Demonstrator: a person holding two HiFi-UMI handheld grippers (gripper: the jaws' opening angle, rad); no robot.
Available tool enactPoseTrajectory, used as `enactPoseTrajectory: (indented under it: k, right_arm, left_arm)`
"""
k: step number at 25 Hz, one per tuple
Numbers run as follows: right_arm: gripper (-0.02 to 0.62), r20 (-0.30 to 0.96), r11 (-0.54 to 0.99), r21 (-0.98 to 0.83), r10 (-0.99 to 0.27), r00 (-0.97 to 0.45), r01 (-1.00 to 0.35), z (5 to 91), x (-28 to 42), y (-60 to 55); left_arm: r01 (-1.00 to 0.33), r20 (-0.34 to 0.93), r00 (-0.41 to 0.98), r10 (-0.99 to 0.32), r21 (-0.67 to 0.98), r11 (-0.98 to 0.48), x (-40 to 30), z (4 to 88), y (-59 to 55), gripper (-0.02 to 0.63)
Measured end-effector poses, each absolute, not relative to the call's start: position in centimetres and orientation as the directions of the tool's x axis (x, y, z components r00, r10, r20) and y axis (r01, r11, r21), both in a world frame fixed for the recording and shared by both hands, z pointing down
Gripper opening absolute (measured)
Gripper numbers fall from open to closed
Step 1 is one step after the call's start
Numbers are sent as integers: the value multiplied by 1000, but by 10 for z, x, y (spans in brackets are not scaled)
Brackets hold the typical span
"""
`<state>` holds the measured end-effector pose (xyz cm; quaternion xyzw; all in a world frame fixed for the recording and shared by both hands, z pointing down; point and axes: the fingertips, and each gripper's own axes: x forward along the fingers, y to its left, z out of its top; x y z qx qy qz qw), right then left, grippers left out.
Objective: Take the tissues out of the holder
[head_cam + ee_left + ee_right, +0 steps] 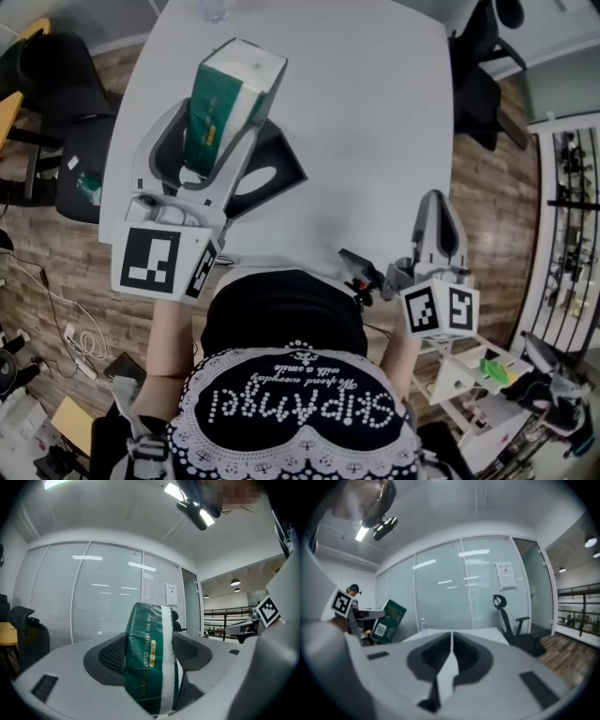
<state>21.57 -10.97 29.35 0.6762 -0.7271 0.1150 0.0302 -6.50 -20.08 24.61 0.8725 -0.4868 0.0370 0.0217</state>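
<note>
A green and white tissue pack (225, 98) is held up in the air above the white table (375, 122), tilted. My left gripper (217, 117) is shut on it, its pads pressing the pack's two sides. The left gripper view shows the pack (152, 663) upright between the dark pads of my left gripper (151, 654). The black holder (275, 176), with an oval opening, lies flat on the table under and right of that gripper, partly hidden by it. My right gripper (439, 214) hangs at the table's near right edge, shut and holding nothing. In the right gripper view, the right gripper (451, 639) has its tips together, and the pack (388, 619) shows far left.
A clear water bottle (214, 9) stands at the table's far edge. Black office chairs stand at the left (56, 70) and far right (480, 89). A white rack (469, 375) with small items stands by my right side. Glass walls surround the room.
</note>
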Motion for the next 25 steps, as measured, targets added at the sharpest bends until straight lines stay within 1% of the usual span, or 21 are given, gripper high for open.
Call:
enactPoseTrajectory:
  k: [12,25]
  right_arm:
    - [35,198,86,-113,-974,-107,-990,290,201,-105]
    - [35,193,94,-120,-974,-116,-988,289,199,-99]
  left_arm:
    - [-895,24,446,-894,19,-446,-104,237,-167,331]
    - [-912,47,406,-913,86,-401,-120,250,-146,333]
